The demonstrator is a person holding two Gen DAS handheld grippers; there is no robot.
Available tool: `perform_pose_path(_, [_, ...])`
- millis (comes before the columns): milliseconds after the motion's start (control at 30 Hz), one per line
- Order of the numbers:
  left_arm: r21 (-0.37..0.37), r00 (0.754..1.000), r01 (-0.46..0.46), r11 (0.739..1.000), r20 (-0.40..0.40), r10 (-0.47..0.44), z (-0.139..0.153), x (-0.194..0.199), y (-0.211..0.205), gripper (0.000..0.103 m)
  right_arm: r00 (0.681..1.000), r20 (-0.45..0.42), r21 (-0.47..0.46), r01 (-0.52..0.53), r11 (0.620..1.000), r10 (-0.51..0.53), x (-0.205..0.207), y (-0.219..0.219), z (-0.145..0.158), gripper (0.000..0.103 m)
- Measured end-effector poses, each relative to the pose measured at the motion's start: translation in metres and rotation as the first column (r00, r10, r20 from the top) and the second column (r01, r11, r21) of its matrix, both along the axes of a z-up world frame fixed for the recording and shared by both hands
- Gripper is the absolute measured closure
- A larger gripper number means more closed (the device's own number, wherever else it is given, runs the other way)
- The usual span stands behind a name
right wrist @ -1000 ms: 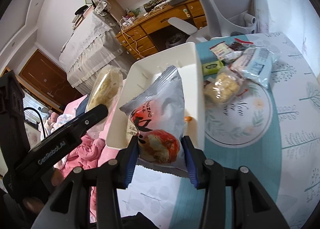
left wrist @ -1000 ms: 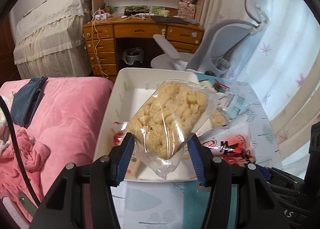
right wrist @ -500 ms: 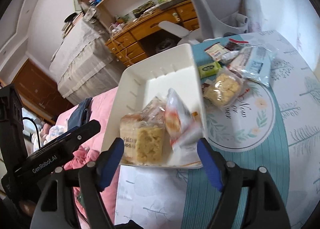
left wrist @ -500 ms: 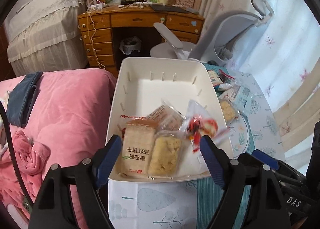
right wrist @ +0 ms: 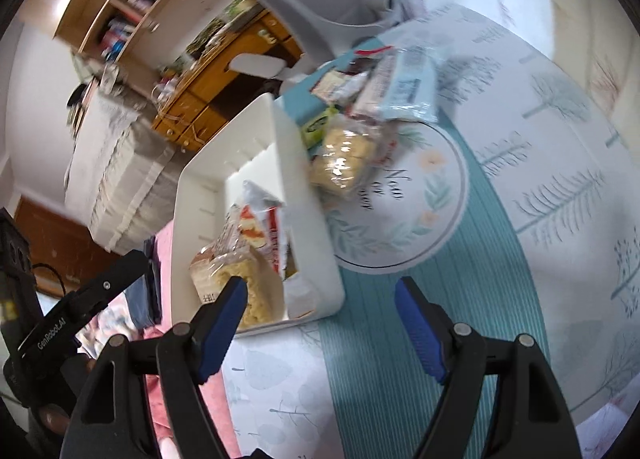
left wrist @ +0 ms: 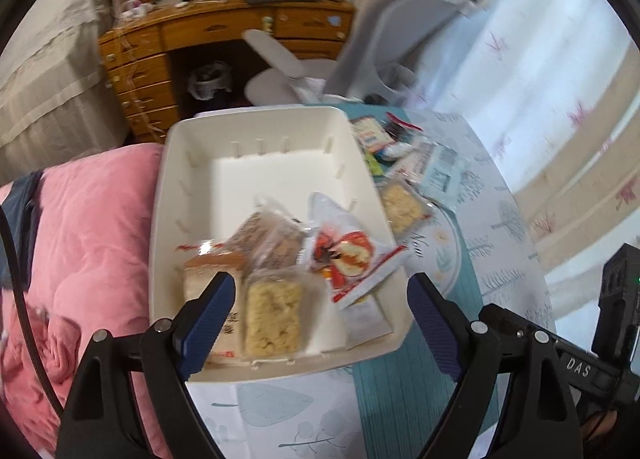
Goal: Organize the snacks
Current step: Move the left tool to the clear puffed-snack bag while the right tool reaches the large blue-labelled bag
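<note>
Left gripper (left wrist: 320,313): your jaws have just been opening and now stand wide apart above the near end of the bin, nothing between the blue pads.
Right gripper (right wrist: 320,323): your jaws stand wide and empty too, having just been opening; the left pad sits over the bin's near corner, the right pad over the teal runner (right wrist: 404,359).
White bin (left wrist: 280,131): on the table edge, beside the pink blanket (left wrist: 92,227); far half bare, near half filled.
Snacks in bin: 4 packs visible. A clear pack of pale puffed pieces (left wrist: 274,313) lies flat at the near wall; a tan cake pack (left wrist: 208,275) touches it on the left, partly hidden by your left pad; a clear brownish pack (left wrist: 268,239) lies behind them; a red-and-white pouch (left wrist: 346,259) leans on the right wall, its corner over the rim.
Snacks on table: a loose pile (right wrist: 372,99) just beside the bin's right wall, on the round printed mat (right wrist: 404,195). Nearest is a clear pack of yellow pieces (right wrist: 344,163), then a green wrapper (right wrist: 318,125) and a pale blue pack (right wrist: 412,91); the rest too blurred to name.
Background: wooden desk (left wrist: 224,31), grey chair (left wrist: 400,27).
</note>
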State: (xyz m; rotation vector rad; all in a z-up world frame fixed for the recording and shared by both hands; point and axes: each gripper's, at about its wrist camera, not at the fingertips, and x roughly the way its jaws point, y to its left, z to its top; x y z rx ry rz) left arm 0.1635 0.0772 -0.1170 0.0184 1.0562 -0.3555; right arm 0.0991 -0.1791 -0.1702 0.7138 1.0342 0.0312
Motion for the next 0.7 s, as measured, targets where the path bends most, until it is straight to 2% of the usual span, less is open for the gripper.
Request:
perform_pose_path(167, [0.005,0.994,0.088,0.996,-0.06,-0.087,-0.006,0.021,-0.035,0.016,0.998,-0.012,0.055,0.069,0.996,-0.068,0.001,-0.03,-0.011,0.026])
perform_pose_path(367, [0.037,0.981,0.176,0.984,-0.092,-0.172,-0.008,0.046,-0.08,0.016,0.993,-0.003,0.11,0.118,0.987,-0.118,0.014,-0.063,-0.024,0.026])
perform_pose_path(500, [0.057,0.963,0.251,0.966,-0.111,-0.244,-0.012,0.06,-0.113,0.016,0.99,-0.008,0.157,0.139,0.978,-0.14,0.032,-0.088,-0.036,0.026])
perform_pose_path(700, [0.143,0.932,0.336,0.931,-0.19,-0.307,-0.039,0.077,-0.164,0.016,0.988,-0.003,0.229,0.152,0.961,-0.156,0.063,-0.118,-0.058,0.026])
